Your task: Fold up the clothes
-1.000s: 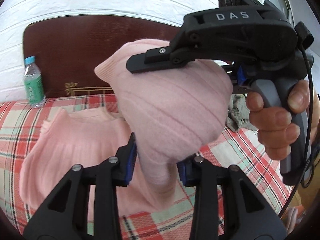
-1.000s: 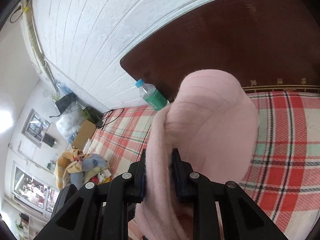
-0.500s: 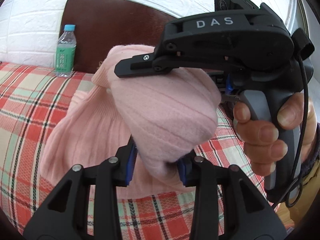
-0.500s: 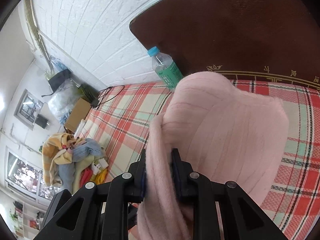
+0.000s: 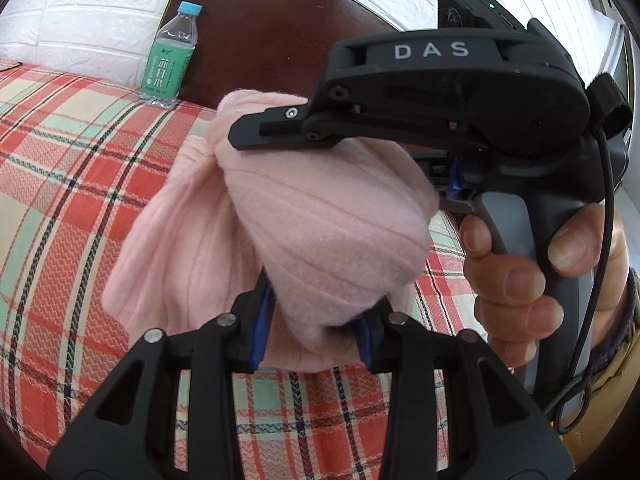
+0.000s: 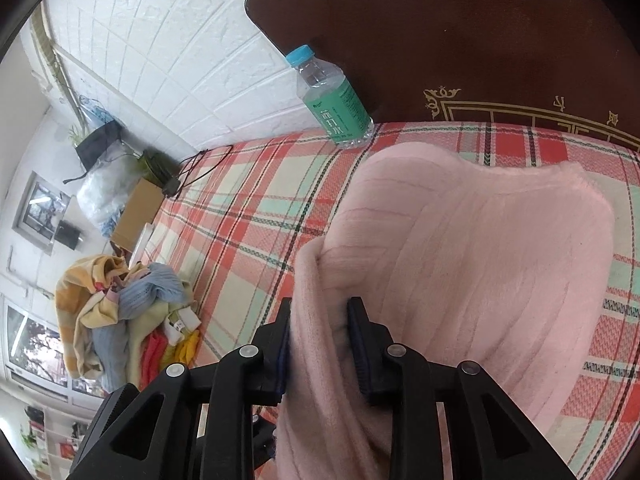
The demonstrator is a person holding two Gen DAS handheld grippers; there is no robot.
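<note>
A pink ribbed sweater (image 5: 312, 232) lies partly on the plaid bed and is lifted at one end. My left gripper (image 5: 312, 332) is shut on a bunched fold of it. My right gripper (image 6: 320, 340) is shut on another edge of the sweater (image 6: 480, 264), held close beside the left. In the left wrist view the right gripper's black body (image 5: 460, 92) and the hand on its grey handle sit just right of the raised fabric. The rest of the sweater drapes down onto the bed.
The bed has a red, green and cream plaid sheet (image 5: 60, 184). A green-labelled water bottle (image 5: 170, 60) stands at the dark wooden headboard (image 6: 480, 28). A pile of clothes (image 6: 120, 312) and a cardboard box (image 6: 138, 212) lie on the floor left of the bed.
Both grippers, still holding the sweater, have moved down and forward toward the bed. More of the sweater now rests on the sheet, and the bottle appears closer.
</note>
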